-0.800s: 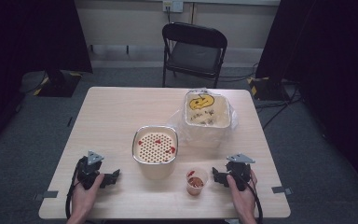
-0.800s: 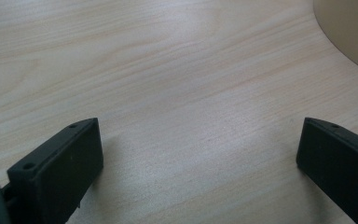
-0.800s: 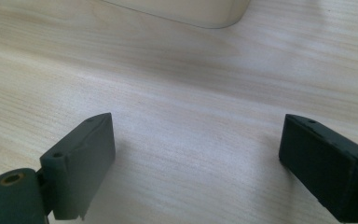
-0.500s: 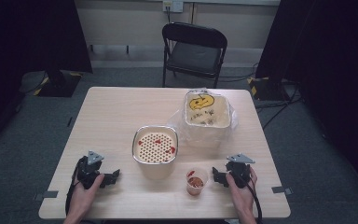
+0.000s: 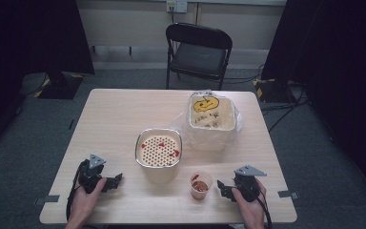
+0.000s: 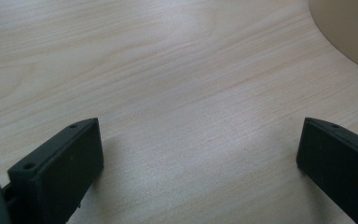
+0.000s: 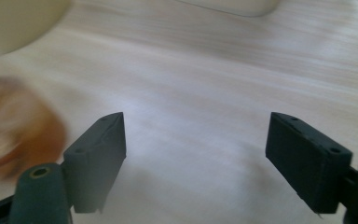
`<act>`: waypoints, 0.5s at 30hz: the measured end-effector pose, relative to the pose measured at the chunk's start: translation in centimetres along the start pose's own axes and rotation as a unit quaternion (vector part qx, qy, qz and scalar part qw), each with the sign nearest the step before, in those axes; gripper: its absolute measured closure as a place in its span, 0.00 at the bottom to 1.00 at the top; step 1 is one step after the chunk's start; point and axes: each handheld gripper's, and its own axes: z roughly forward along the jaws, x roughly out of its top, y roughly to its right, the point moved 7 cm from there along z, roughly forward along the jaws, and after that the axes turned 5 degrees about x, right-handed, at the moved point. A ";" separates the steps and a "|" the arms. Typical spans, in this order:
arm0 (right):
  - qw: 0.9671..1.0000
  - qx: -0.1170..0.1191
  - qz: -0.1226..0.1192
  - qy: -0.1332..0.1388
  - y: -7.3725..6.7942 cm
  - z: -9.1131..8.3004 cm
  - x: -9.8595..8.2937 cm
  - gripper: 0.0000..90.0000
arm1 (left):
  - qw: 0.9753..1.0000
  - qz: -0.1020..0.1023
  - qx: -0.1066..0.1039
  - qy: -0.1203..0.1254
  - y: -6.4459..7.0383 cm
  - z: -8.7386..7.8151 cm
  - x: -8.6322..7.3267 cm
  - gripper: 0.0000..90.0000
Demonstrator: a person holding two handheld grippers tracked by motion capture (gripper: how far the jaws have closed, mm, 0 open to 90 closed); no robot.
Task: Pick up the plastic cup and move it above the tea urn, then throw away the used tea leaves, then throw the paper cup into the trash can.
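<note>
We hold both claws, left (image 5: pixel 113 181) and right (image 5: pixel 223 188), released on the tabletop (image 5: pixel 124 114); small cup (image 5: pixel 200 185) near right, ungrasped; nothing visibly begun.

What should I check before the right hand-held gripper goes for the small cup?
1. Right hand-held gripper open: ok, jaws stand wide apart with bare table between them.
2. Small cup upright and holding its red-brown contents: ok.
3. Cup lined up between the jaws: not ok, in the right gripper view it sits blurred off to the left, outside the near jaw.
4. Path to the cup free: ok, nothing lies between gripper and cup.
5. Round container apart from the cup: ok, a gap shows, but it is close behind.
6. Left hand-held gripper out of the way: ok, open and resting at the table's near left.
</note>
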 end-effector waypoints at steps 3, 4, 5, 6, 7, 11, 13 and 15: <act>1.000 0.016 -0.019 -0.008 -1.3 -0.6 -1.0 0.21 | 1.000 0.000 0.000 0.000 0.0 0.0 0.0 0.00; 0.999 0.025 -0.023 -0.011 -1.7 -0.7 -1.1 0.21 | 1.000 0.000 0.001 0.000 0.0 0.0 0.0 0.00; 0.999 0.034 -0.024 -0.012 -2.2 -0.8 -1.2 0.21 | 1.000 0.000 0.001 0.000 0.0 0.0 0.0 0.00; 0.999 0.039 -0.028 -0.013 -2.6 -0.8 -1.3 0.22 | 1.000 0.000 0.000 0.000 0.0 0.0 0.0 0.00; 0.998 0.049 -0.036 -0.011 -3.3 -0.9 -1.4 0.22 | 1.000 0.000 0.001 0.000 0.0 0.0 0.0 0.00; 0.996 0.075 -0.049 -0.008 -5.2 -1.1 -1.5 0.21 | 1.000 0.000 0.001 0.000 0.0 0.0 0.0 0.00; 0.995 0.085 -0.054 -0.001 -5.9 -1.1 -1.3 0.21 | 1.000 0.000 0.001 0.000 0.0 0.0 0.0 0.00; 0.994 0.099 -0.054 0.007 -6.5 -1.0 -0.9 0.21 | 1.000 0.000 0.001 0.000 0.0 0.0 0.0 0.00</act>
